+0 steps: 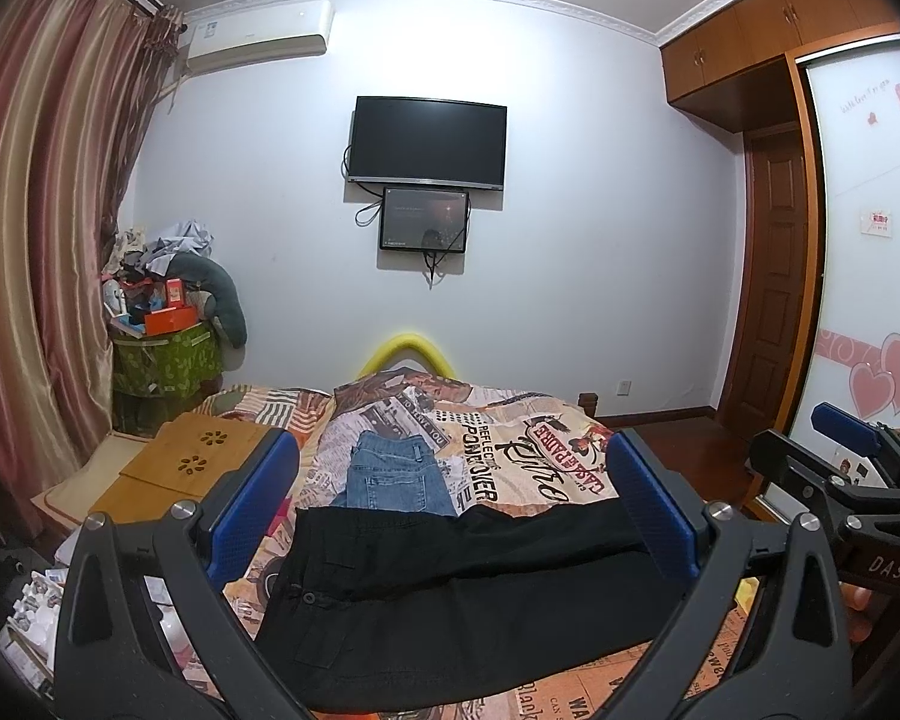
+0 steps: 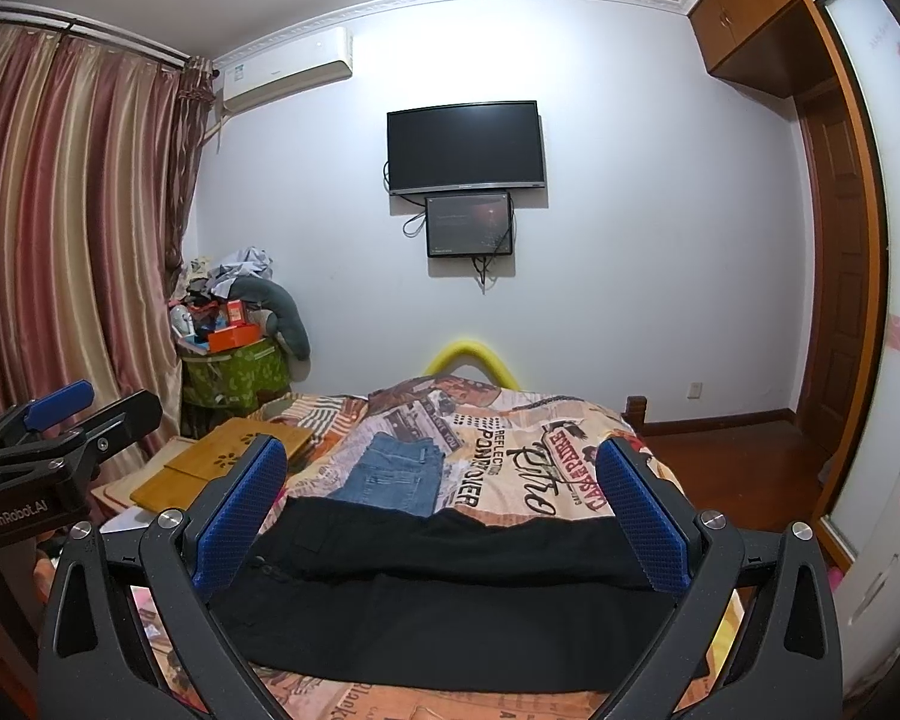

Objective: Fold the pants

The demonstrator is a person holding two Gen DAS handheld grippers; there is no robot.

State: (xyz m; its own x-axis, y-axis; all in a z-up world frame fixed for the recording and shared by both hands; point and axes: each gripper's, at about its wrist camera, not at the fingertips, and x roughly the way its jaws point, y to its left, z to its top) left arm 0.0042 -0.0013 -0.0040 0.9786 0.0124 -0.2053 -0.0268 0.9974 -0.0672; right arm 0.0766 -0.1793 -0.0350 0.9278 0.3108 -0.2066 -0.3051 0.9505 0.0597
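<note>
1. Left gripper [image 1: 453, 510]: I read its blue-padded fingers as spread wide and holding nothing, hovering level above the near end of the bed, pointed toward the far wall.
2. Black fabric pants [image 1: 450, 594]: they lie flat on the newsprint-patterned bedspread [image 1: 510, 450], below and ahead of both sets of fingers, long axis running left to right, the buttoned waist toward the left. I judge the left gripper nearer the waist.
3. Folded blue denim garment [image 1: 393, 477]: just beyond the pants, touching their far edge.
4. Right gripper [image 2: 441, 510]: fingers likewise wide and empty, level, beside the left one; nearer the leg end.
</note>
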